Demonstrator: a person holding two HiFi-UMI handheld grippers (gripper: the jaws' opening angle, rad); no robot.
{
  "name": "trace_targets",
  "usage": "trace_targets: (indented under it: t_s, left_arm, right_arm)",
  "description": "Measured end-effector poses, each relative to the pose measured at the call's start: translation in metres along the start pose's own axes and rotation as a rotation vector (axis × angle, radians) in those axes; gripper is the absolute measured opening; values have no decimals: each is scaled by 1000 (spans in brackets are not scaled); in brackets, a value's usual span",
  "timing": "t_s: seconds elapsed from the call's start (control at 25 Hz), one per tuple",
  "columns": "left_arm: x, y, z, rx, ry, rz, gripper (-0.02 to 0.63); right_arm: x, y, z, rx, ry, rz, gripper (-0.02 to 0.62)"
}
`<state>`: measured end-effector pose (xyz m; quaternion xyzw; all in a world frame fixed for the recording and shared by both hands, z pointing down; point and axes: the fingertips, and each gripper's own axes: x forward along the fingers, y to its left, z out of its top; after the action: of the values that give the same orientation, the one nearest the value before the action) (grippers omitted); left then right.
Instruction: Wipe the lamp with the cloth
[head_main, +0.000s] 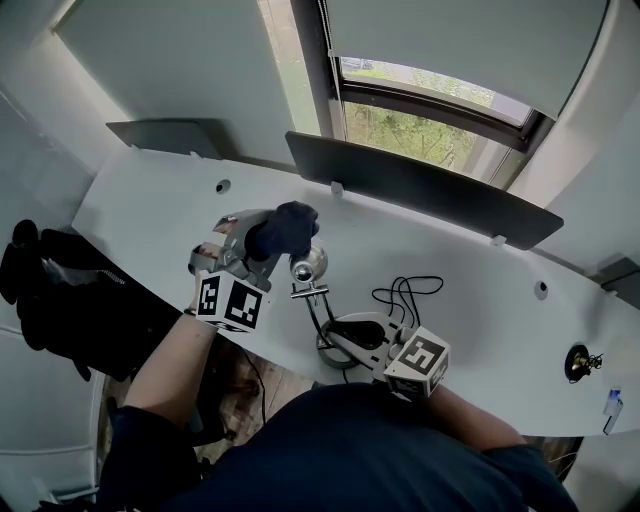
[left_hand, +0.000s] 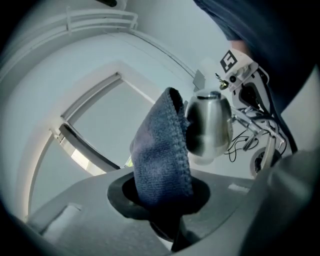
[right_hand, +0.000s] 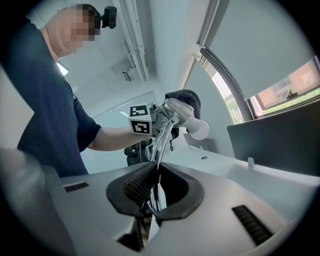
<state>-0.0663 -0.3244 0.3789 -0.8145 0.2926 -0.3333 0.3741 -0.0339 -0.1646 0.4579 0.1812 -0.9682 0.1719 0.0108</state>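
A small metal desk lamp stands on the white table (head_main: 150, 200). Its shiny head (head_main: 309, 264) (left_hand: 209, 125) tops thin chrome arms (head_main: 318, 312) (right_hand: 161, 140). My left gripper (head_main: 262, 240) (left_hand: 165, 205) is shut on a dark blue knitted cloth (head_main: 283, 228) (left_hand: 162, 155) (right_hand: 185, 99). The cloth presses against the left side of the lamp head. My right gripper (head_main: 370, 345) (right_hand: 152, 197) is shut on the lamp's arms low down, near the base (head_main: 335, 352). The white bulb (right_hand: 199, 130) shows in the right gripper view.
The lamp's black cord (head_main: 405, 292) loops on the table right of the base. A dark panel (head_main: 420, 185) runs along the table's back edge below the window. A black bag or chair (head_main: 60, 290) sits at the left. A small dark fitting (head_main: 578, 362) lies at the far right.
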Motion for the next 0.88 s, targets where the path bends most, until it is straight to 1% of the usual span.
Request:
trace_targets:
  t_s: [0.12, 0.24, 0.4, 0.48, 0.6, 0.76, 0.8, 0.88]
  left_arm:
    - [-16, 4, 2, -60, -5, 33, 80]
    - [-33, 2, 9, -124, -32, 50, 80]
    - [-55, 0, 20, -241, -79, 68, 80]
    - [-65, -3, 25, -326, -112, 72, 80]
    - [-81, -6, 32, -479, -186, 81, 80]
    - [-100, -15, 31, -698, -220, 88, 80]
    - [-104, -18, 31, -736, -224, 86, 80]
    - [-111, -25, 31, -782, -238, 76, 80]
  right_arm:
    - [0, 0, 1, 1, 8, -17, 40]
    - [-1, 1, 1, -6, 18, -31, 40]
    - [-2, 2, 2, -25, 34, -63, 41]
    - [-3, 1, 3, -32, 40, -83, 41]
    - [-4, 0, 4, -42, 43, -118, 41]
    - [-7, 0, 5, -52, 42, -163, 41]
    - [-8, 0, 6, -55, 42, -173, 41]
    - [-10, 1, 6, -58, 40, -186, 41]
